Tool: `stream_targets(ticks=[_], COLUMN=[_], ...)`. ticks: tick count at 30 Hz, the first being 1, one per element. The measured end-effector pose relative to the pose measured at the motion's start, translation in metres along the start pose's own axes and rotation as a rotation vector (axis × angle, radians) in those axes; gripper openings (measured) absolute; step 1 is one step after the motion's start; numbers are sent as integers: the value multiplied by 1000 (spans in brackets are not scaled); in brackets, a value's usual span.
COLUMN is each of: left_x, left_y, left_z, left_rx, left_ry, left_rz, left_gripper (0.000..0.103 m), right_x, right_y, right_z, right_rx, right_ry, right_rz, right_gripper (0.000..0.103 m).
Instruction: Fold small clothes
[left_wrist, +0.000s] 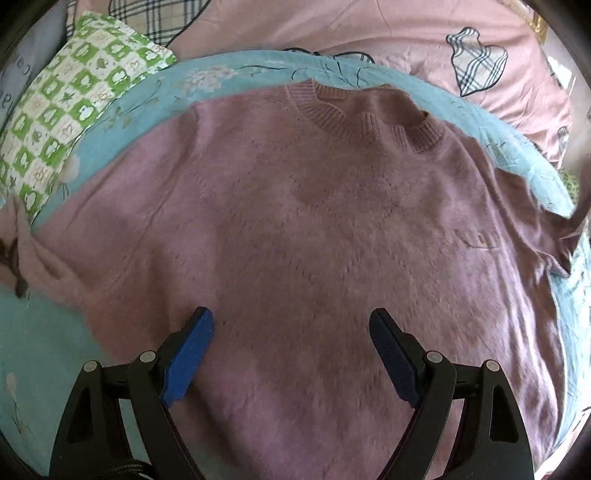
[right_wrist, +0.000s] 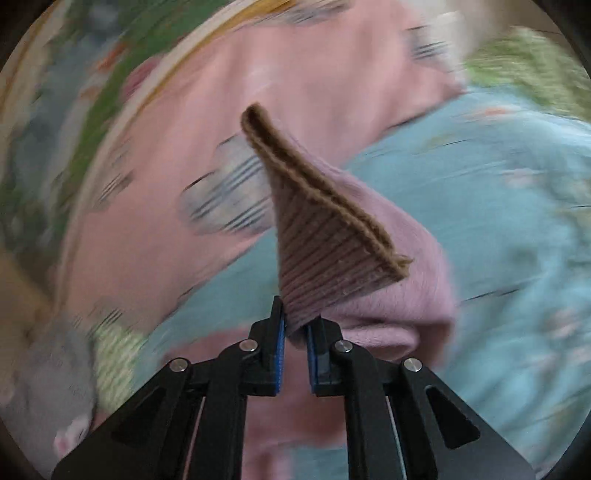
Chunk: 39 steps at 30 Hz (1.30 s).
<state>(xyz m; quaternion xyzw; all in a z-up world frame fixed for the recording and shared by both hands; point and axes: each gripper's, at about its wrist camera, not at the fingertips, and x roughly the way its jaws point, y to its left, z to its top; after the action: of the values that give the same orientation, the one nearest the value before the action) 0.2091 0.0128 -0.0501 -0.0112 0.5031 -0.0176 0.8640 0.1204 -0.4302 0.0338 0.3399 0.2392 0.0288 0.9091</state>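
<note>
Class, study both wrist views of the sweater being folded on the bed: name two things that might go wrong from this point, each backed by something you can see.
1. The right gripper pinches only the edge of the ribbed cuff; the knit may slip free mid-fold.
2. The left gripper hangs open above the pink sweater, pinning nothing, so pulling the sleeve across may drag or bunch the body on the blue floral bedspread.
</note>
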Motion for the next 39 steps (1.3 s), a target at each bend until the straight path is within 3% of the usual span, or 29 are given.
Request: stream_targets(ticks=[5,11,13,16,20,26,28,30,32,33,36,39], left_x=[-22,-38,-40,-44,-34,24,45,51,51,52,37,-12], left_y=[17,43,47,49,42,4,-6,-10,-13,-15,-19,11], left_z=[-14,-25,-24,-16,8,40,47,57,67,69,70,61], left_rx=[-47,-120,-126,-137,-117,-118,-140,-149,-161,-152,-122,-155], left_ry=[-21,-31,-32,-43,-26,153,188,161,116,114,59,-98], left_rz=[-109,-193,-193,-206,-247,-387,-389,-378,-399,-406,-394,-380], left_gripper=[87,87,87,87,88,88,88,88,59,4,4,4], right_x=[75,147,168,176,143,75,51,36,24,19,6,-2], right_y=[98,179,195,189,164,120,98,85,74,69,58,52], right_z=[-58,-143,-171,-190,-180,-162,-157,-157,-157,-155,-148,-138], right_rx=[-140,-242,-284,-255,-183,-80,-42,-8,17,25,42,40], right_ry=[210,472,558,625,543,376,329,298,278,269,232,206], right_rz=[214,379,373,326,309,220,168,136,112,97,73,61], right_gripper=[11,10,11,11,11,13,14,15,16,16,18,19])
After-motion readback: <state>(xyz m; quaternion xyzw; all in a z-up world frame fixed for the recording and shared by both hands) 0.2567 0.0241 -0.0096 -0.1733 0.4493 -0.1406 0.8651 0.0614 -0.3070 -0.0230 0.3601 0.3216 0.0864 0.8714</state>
